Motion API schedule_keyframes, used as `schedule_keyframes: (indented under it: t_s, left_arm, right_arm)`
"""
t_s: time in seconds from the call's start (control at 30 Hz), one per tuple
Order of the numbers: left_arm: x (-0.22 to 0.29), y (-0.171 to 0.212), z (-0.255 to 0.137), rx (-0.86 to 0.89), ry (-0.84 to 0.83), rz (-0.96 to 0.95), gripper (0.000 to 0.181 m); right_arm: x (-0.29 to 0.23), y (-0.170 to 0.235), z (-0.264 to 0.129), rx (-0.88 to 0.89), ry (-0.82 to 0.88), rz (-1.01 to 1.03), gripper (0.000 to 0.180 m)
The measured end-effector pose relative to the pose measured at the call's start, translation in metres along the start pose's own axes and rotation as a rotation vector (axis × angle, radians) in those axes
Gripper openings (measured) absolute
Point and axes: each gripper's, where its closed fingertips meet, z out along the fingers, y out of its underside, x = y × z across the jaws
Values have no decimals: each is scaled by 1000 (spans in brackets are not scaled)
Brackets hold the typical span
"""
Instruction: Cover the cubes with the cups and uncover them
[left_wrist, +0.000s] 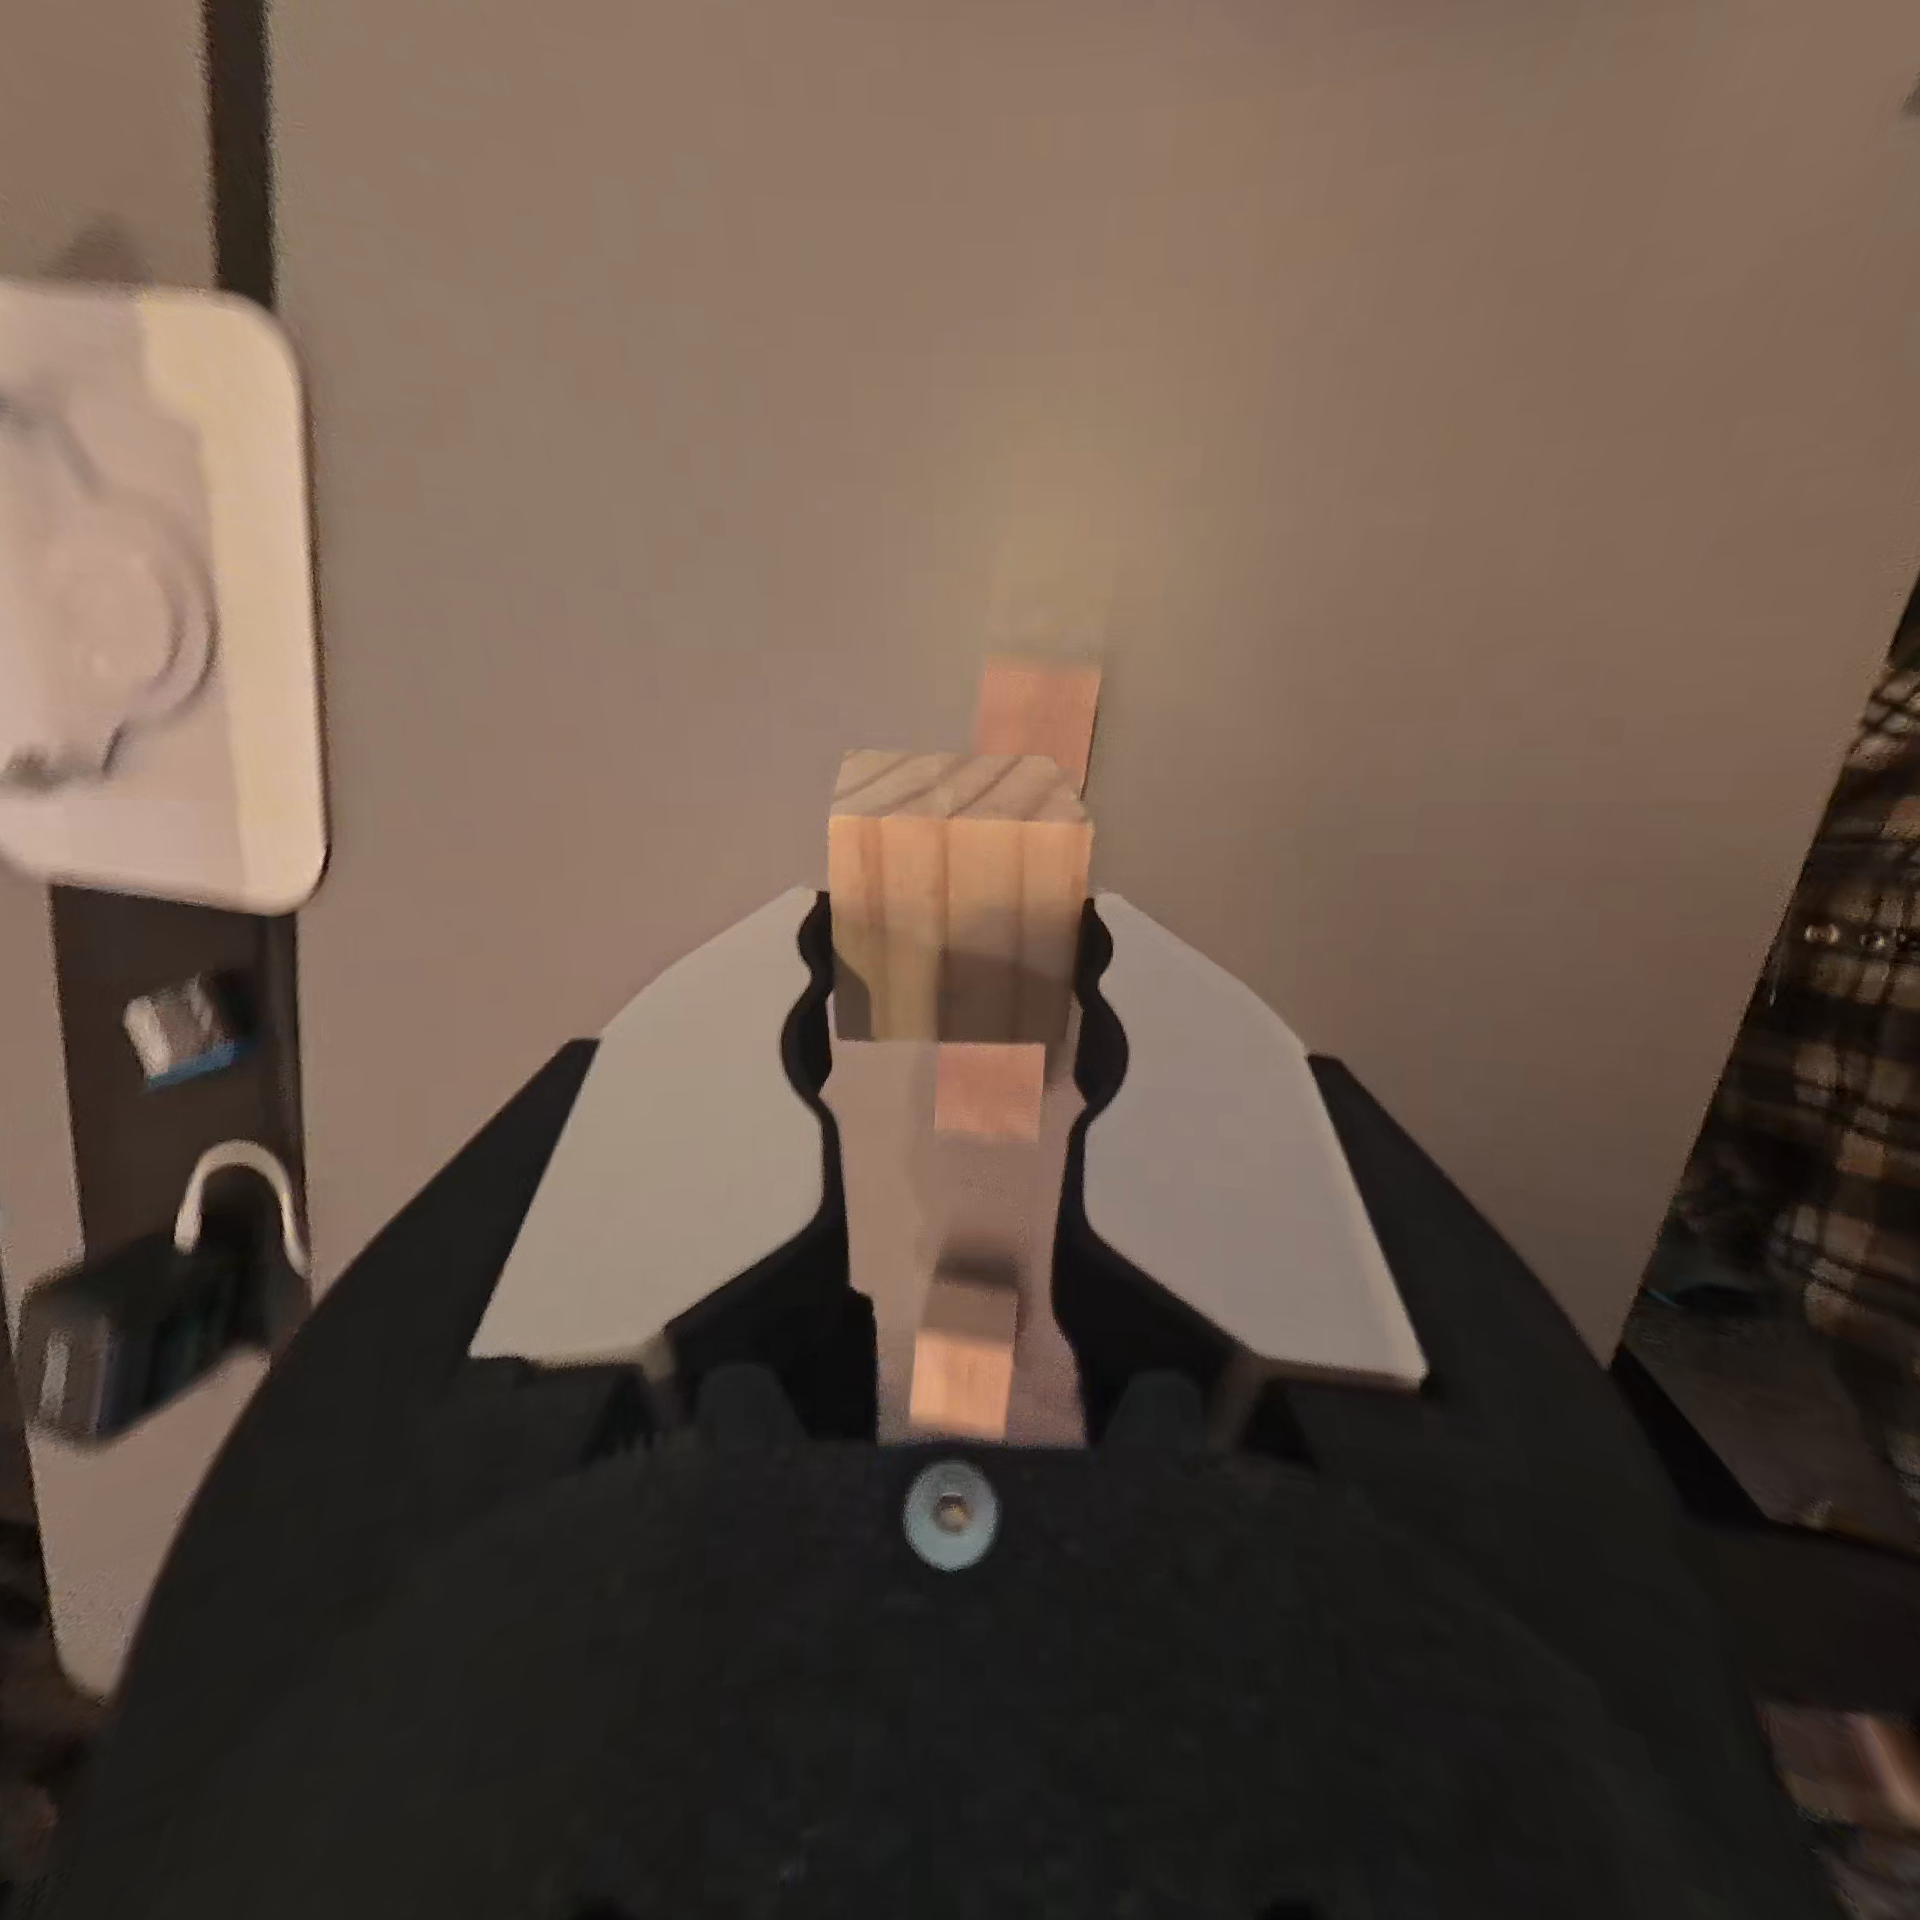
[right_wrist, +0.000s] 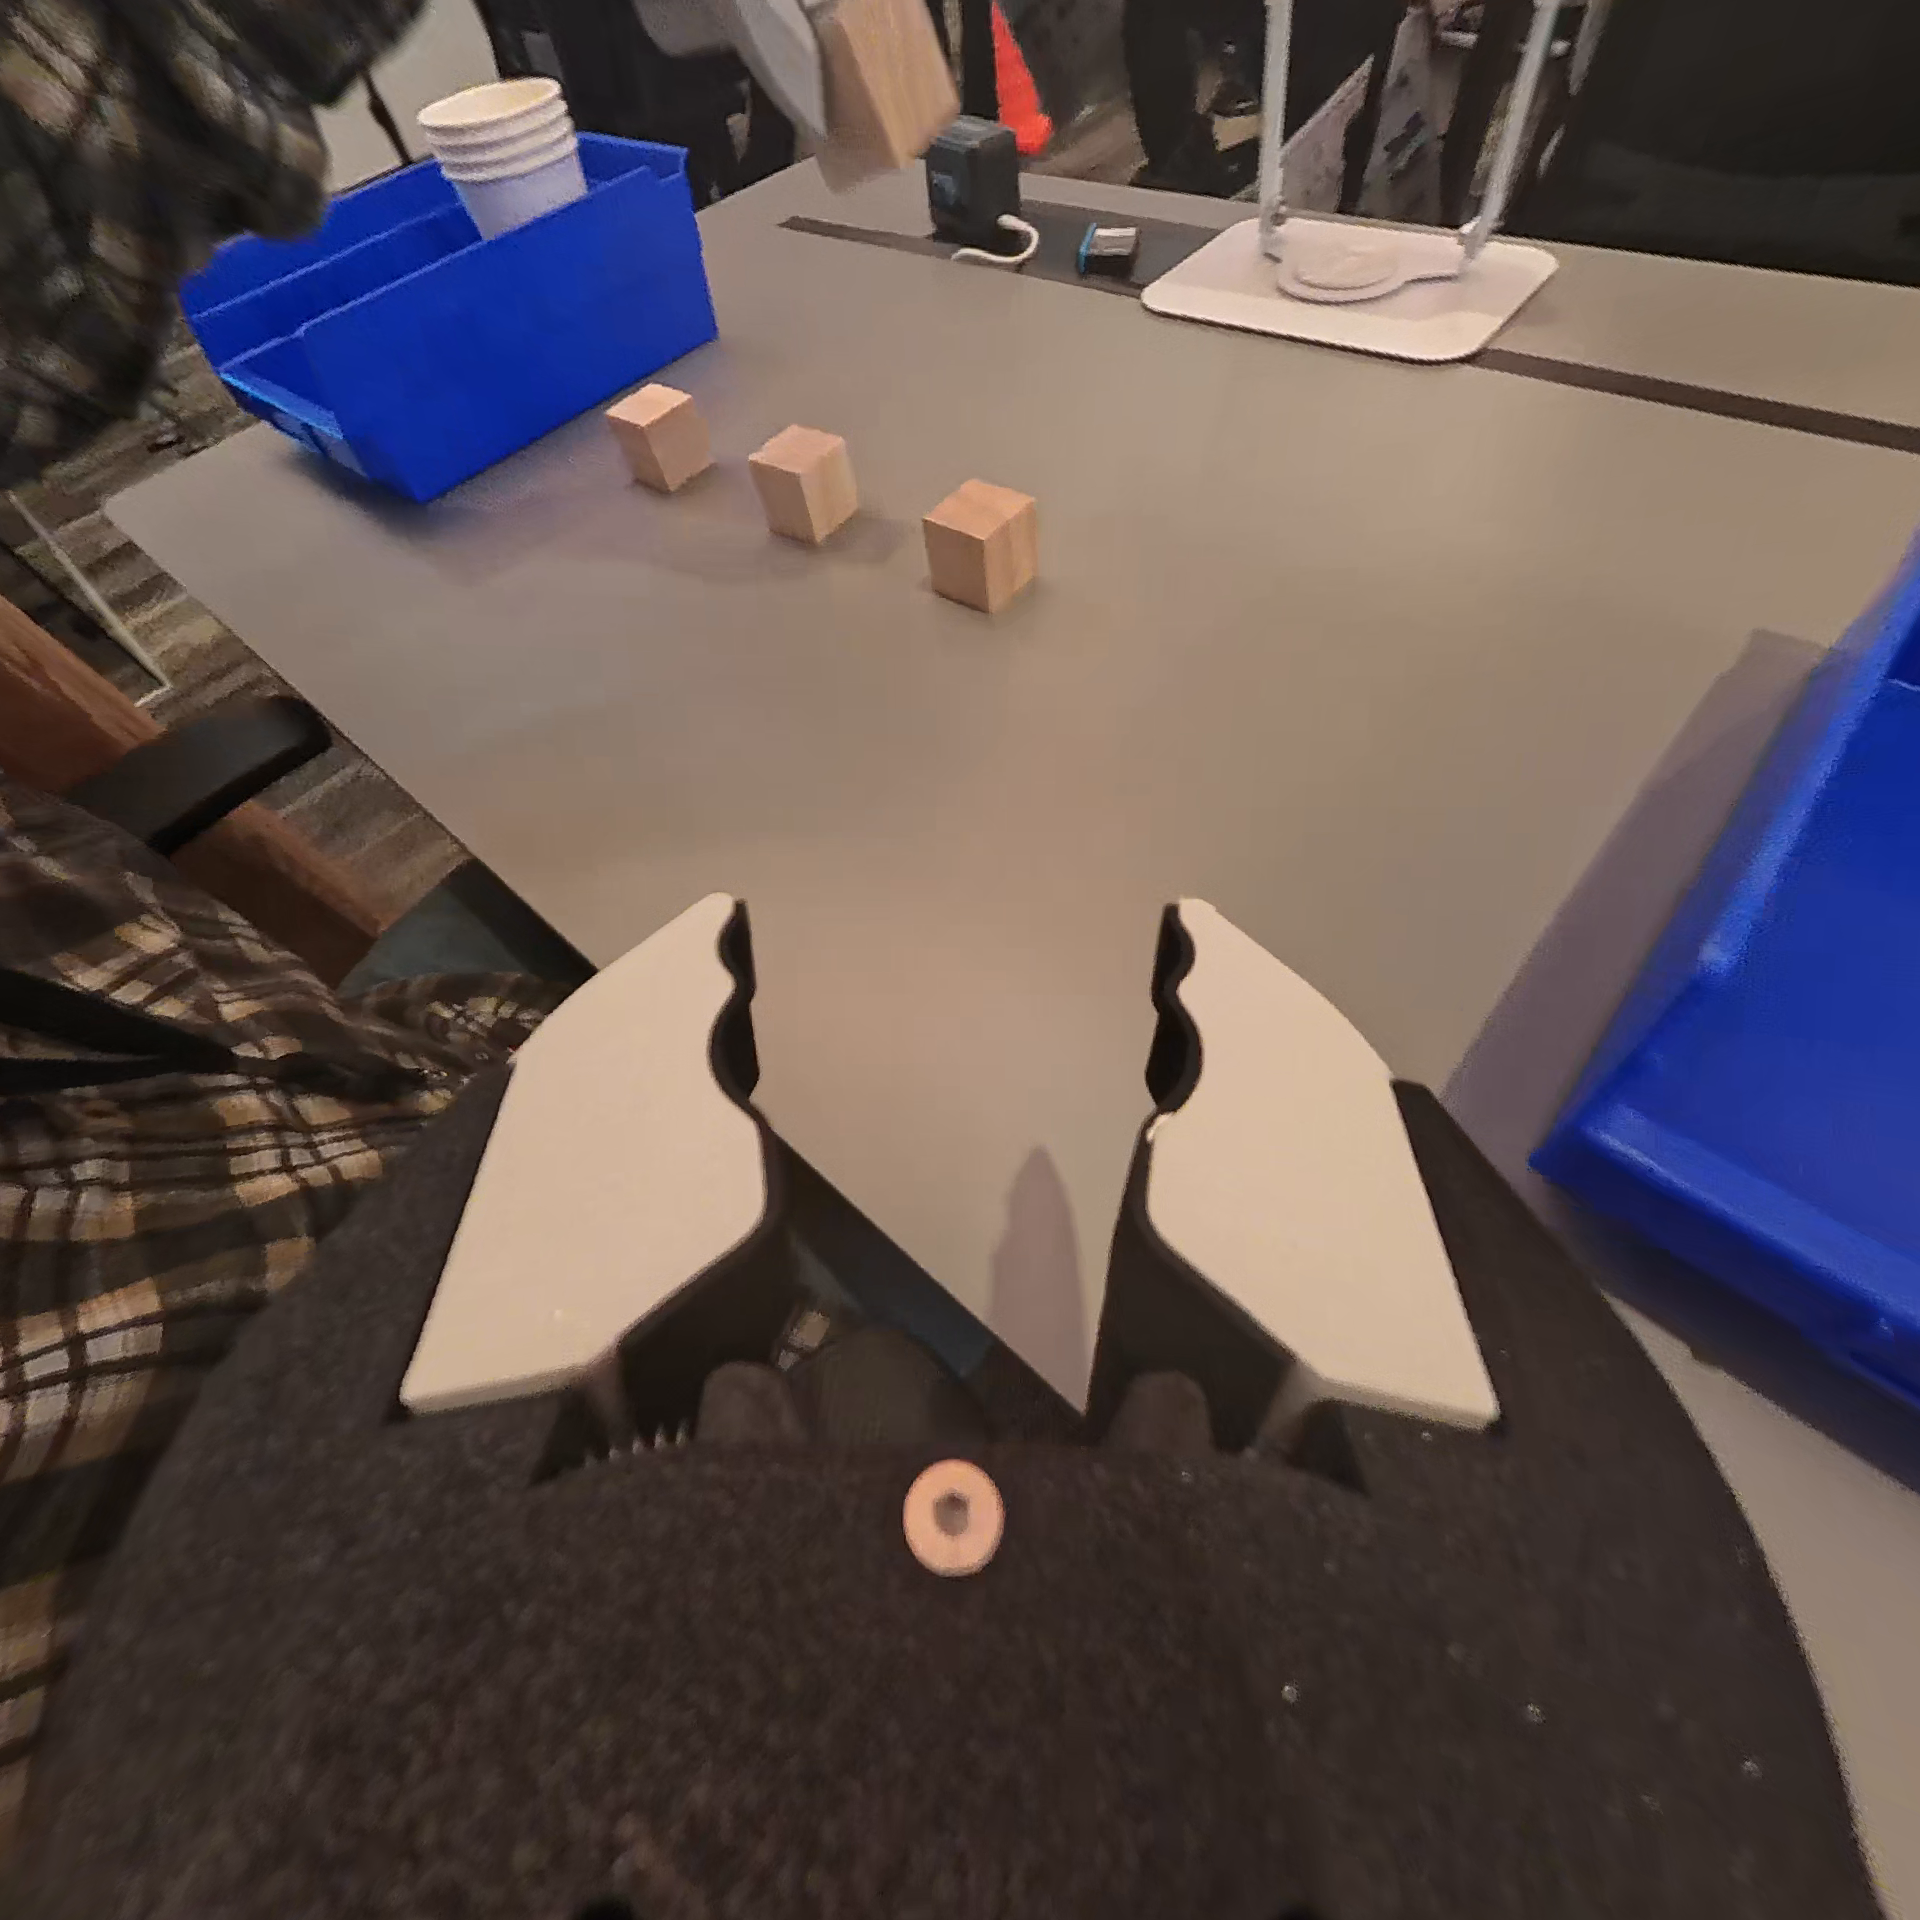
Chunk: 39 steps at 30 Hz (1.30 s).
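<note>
The left tongs grip a wooden cube, held in the air above the grey surface. The right tongs hang wide open and empty over the surface's near edge. Three cubes stand in a row near a blue bin holding stacked white cups.

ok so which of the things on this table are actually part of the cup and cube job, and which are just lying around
Part of the job:
- wooden cube held in the left gripper
- three wooden cubes in a row
- stack of paper cups in the far blue bin

Lying about:
- white stand base
- black charger block
- near blue bin
</note>
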Motion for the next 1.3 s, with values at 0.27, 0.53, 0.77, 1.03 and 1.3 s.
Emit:
schedule_keyframes:
  t_s: [0.27,0.53,0.77,1.03,1.3]
  left_arm:
    - [29,-86,119,-48,152,89,44]
    - [37,-91,165,-114,203,104,44]
    - [41,-96,179,-114,233,105,44]
    - [45,-100,192,-150,225,134,44]
    - [47,-106,197,-138,231,99,47]
  right_arm:
    - [16,18,-27,17,52,53,73]
    - [28,27,-38,24,69,82,73]
    - [29,31,-34,13,64,89,73]
    - [30,31,-34,7,66,91,72]
    - [31,33,-34,4,63,98,73]
